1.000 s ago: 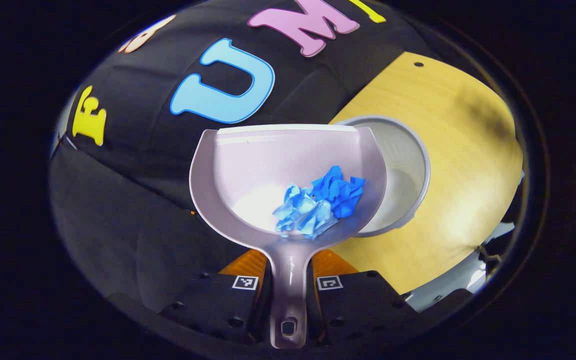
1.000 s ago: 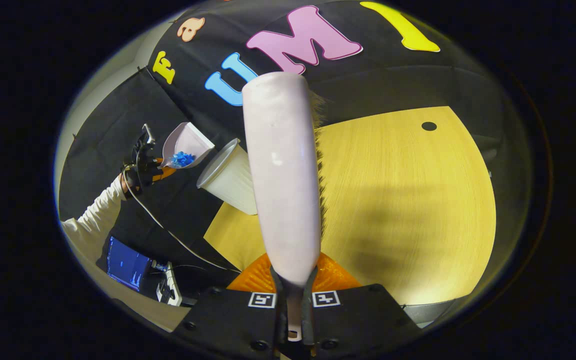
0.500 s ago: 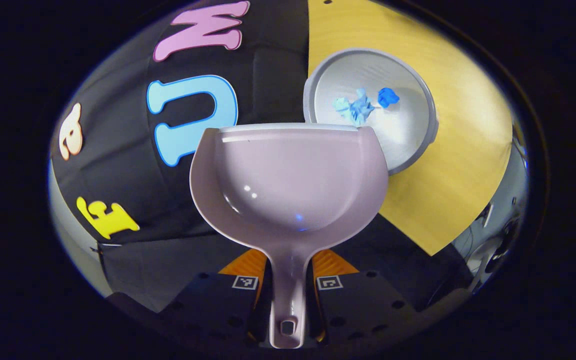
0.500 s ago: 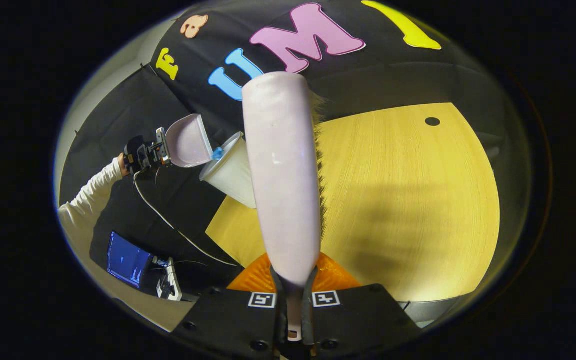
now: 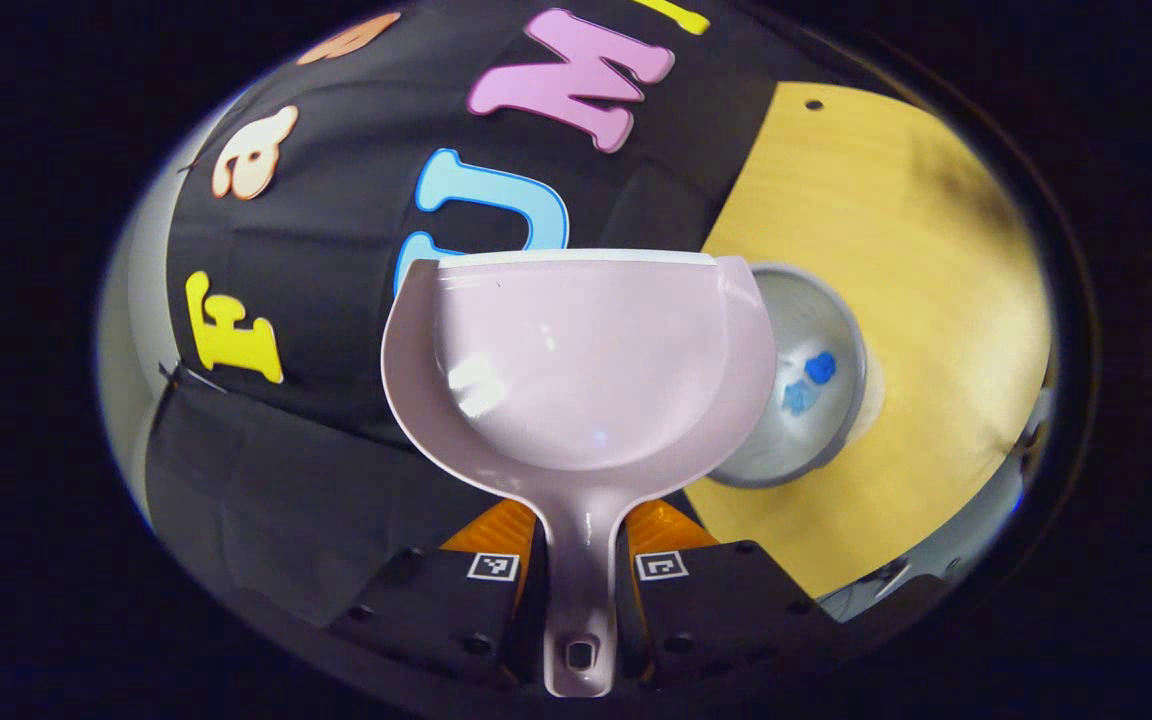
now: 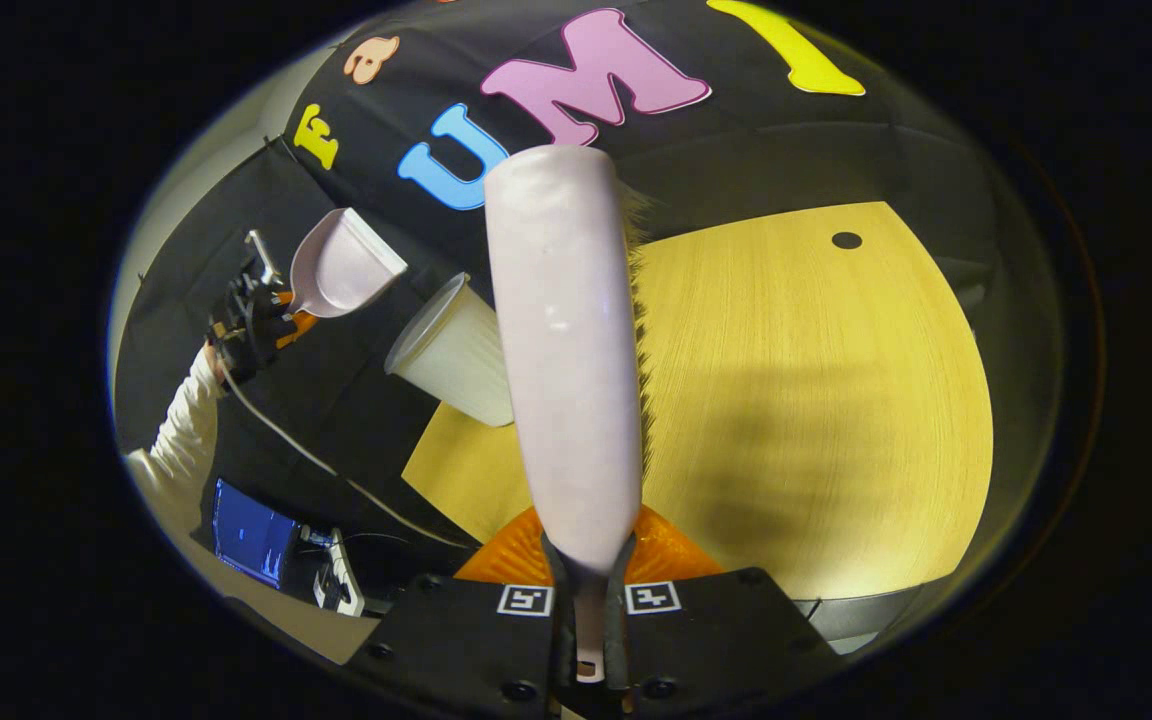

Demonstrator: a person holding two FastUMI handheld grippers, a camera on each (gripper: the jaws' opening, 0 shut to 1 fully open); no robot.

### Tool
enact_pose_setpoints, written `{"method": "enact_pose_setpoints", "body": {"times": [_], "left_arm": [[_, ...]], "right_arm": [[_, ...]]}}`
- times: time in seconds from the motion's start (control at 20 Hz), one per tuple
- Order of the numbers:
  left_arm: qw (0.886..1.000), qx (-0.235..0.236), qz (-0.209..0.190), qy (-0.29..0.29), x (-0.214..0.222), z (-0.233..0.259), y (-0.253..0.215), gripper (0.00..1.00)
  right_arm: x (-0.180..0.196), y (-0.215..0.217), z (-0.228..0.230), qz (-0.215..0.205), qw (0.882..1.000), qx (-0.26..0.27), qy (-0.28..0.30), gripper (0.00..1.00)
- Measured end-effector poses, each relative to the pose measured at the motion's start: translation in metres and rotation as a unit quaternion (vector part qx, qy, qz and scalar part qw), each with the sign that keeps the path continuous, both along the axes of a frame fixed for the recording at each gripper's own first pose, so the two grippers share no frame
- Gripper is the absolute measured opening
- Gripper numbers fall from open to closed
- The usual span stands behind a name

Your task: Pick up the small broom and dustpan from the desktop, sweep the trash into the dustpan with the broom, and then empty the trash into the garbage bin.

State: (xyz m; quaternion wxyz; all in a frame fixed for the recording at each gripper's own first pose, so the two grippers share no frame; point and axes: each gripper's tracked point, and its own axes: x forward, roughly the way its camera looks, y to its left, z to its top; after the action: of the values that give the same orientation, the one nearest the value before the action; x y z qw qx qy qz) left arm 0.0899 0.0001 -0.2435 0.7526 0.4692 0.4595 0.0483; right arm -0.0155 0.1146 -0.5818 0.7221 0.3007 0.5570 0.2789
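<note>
In the left gripper view, the left gripper (image 5: 577, 570) is clamped on the handle of the dustpan (image 5: 576, 370), whose scoop is bare. Just beyond its right edge the garbage bin (image 5: 836, 440) stands on the wooden desktop (image 5: 916, 260), blue trash (image 5: 808, 380) at its bottom.

In the right gripper view, the right gripper (image 6: 588, 610) pinches the broom (image 6: 561, 360) by its stem, bristles along its right edge. Far left, a white sleeve (image 6: 176, 440) holds the dustpan (image 6: 341, 265) aloft, above and left of the bin (image 6: 451, 350).

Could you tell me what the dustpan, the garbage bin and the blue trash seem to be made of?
Dustpan: likely glossy moulded plastic, pale lilac, with sharp light reflections.
Garbage bin: probably thin plastic, whitish, with fine ribbing on its wall.
Blue trash: crumpled scraps, possibly paper; too small to be sure.
</note>
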Motion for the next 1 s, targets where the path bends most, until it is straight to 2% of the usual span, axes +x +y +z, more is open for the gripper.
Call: {"method": "enact_pose_setpoints", "body": {"times": [0.1,0.25,0.35,0.45,0.6,0.65,0.7,0.85,0.9,1.0], "left_arm": [[0.995,-0.096,0.011,-0.032,0.001,0.008,-0.048,0.26],[0.968,-0.242,0.036,-0.061,-0.005,-0.001,-0.124,0.26],[0.943,-0.327,0.048,-0.039,-0.023,-0.022,-0.181,0.25],[0.917,-0.392,0.077,0.006,-0.053,-0.049,-0.234,0.26],[0.865,-0.480,0.108,0.102,-0.104,-0.111,-0.310,0.25],[0.849,-0.495,0.127,0.134,-0.119,-0.133,-0.326,0.27],[0.841,-0.497,0.147,0.157,-0.130,-0.154,-0.329,0.26],[0.856,-0.428,0.200,0.208,-0.151,-0.216,-0.319,0.26],[0.857,-0.408,0.218,0.225,-0.157,-0.231,-0.317,0.28],[0.846,-0.393,0.252,0.257,-0.162,-0.237,-0.320,0.27]], "right_arm": [[0.014,0.001,0.003,-0.010,1.000,-0.017,-0.005,0.12],[0.035,-0.001,0.012,-0.031,0.998,-0.056,-0.012,0.11],[0.047,-0.003,0.021,-0.049,0.996,-0.075,-0.012,0.11],[0.050,-0.002,0.022,-0.055,0.993,-0.100,-0.006,0.12],[0.034,-0.004,-0.004,-0.050,0.986,-0.153,0.043,0.12],[0.023,-0.004,-0.016,-0.043,0.981,-0.176,0.070,0.12],[0.013,-0.005,-0.032,-0.035,0.975,-0.199,0.092,0.12],[-0.010,0.008,-0.078,-0.009,0.961,-0.234,0.147,0.12],[-0.019,0.013,-0.092,0.002,0.956,-0.244,0.164,0.12],[-0.041,0.020,-0.121,0.038,0.943,-0.268,0.194,0.12]]}}
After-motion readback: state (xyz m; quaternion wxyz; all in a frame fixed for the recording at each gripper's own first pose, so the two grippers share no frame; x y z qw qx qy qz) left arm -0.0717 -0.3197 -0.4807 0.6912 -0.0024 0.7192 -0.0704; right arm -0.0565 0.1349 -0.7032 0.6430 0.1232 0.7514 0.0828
